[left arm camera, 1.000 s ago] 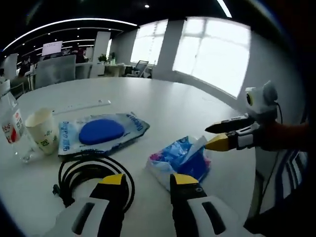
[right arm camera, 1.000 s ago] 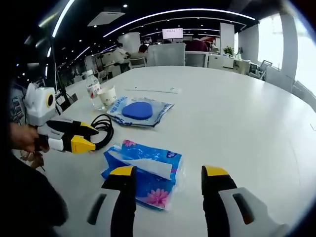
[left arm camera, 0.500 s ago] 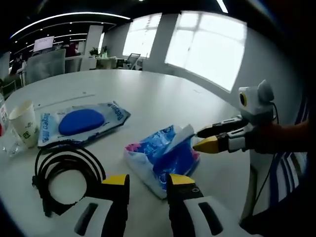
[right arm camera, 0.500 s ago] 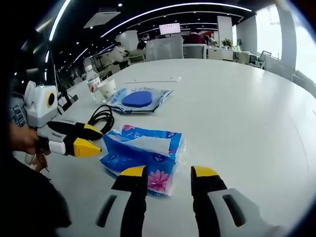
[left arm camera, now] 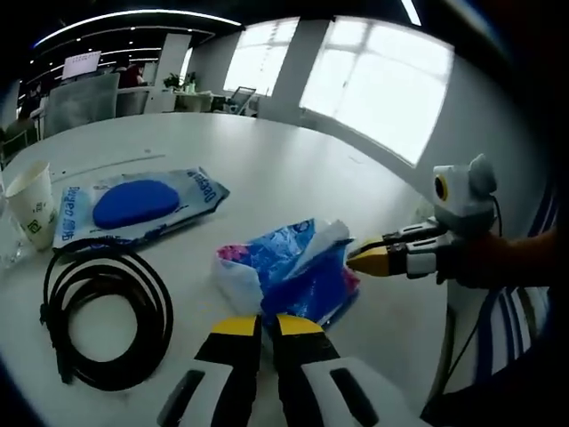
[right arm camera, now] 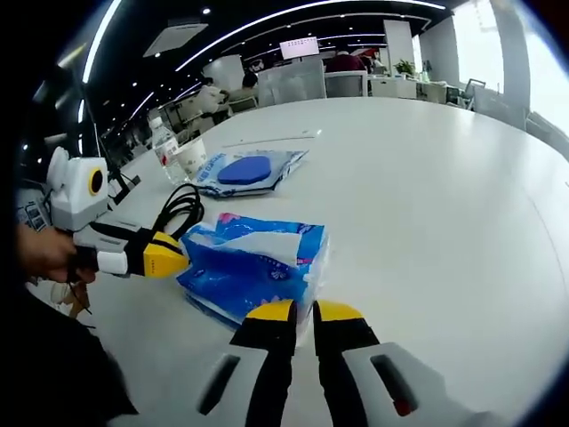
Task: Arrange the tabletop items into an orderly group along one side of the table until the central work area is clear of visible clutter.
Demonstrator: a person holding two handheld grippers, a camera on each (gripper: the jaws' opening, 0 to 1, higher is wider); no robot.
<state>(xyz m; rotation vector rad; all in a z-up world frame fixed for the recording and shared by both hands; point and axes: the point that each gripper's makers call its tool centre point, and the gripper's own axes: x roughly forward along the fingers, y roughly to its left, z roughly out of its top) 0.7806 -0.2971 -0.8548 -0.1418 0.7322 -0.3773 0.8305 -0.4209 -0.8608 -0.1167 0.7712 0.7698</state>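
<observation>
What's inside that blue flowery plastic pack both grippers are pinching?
A white tissue pokes from the top opening of the blue tissue pack. The printed wrapper hides the rest of its contents. The left gripper and right gripper pinch its edges.

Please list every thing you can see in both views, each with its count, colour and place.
Soft plastic tissue pack: one, blue with pink flowers, table centre, pinched at both ends.
Coiled round cable: one, black, beside the pack.
Flat plastic pouch with blue oval: one, blue and white, behind the cable.
Paper cup: one, white, next to the pouch.
Clear plastic bottle: one, near the cup.
Round table: one, white.
Left claw: yellow tips, shut on pack.
Right claw: yellow tips, shut on pack.
</observation>
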